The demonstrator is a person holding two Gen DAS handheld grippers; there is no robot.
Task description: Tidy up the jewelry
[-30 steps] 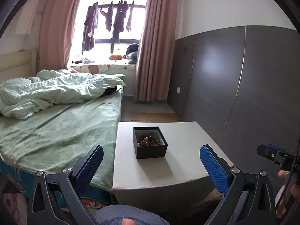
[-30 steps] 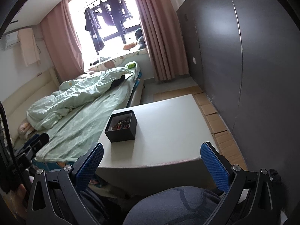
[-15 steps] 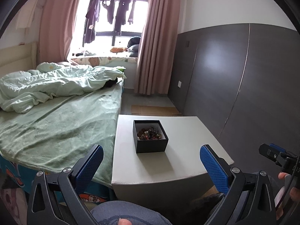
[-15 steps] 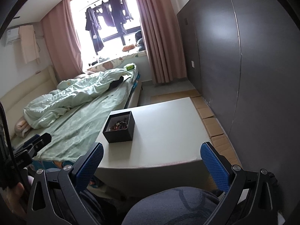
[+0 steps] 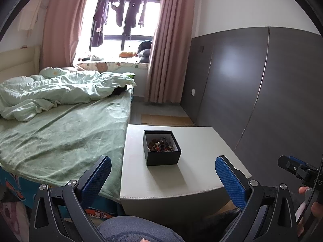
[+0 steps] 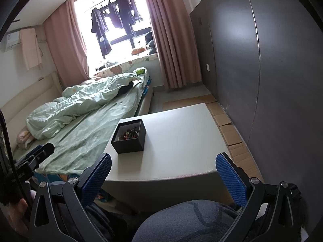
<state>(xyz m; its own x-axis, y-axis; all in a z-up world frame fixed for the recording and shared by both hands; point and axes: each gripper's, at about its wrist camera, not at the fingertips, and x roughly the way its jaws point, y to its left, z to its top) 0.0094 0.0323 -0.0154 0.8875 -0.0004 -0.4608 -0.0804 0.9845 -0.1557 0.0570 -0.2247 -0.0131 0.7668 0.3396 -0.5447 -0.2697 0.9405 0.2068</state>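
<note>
1. Jewelry (image 5: 160, 144), a heap of small mixed beads, is held inside an open black box (image 5: 162, 157) that is set on a pale low table (image 5: 181, 183).
2. The box is placed toward the table side nearest the bed (image 5: 60, 137), which is covered with a green sheet and a rumpled quilt.
3. The left gripper (image 5: 163, 175) is held short of the table's near edge, its blue-padded fingers (image 5: 97, 178) spread wide with nothing between them; the box is seen ahead, between the two fingers and well apart from both.
4. The right gripper (image 6: 163, 174) is likewise spread wide and empty; in its view the box is seen ahead and nearer the left finger (image 6: 96, 178), not touched by it.
5. Both grippers are kept above the person's lap (image 6: 187, 221), clothed in grey.
6. Each gripper is glimpsed at the edge of the other's view.
</note>
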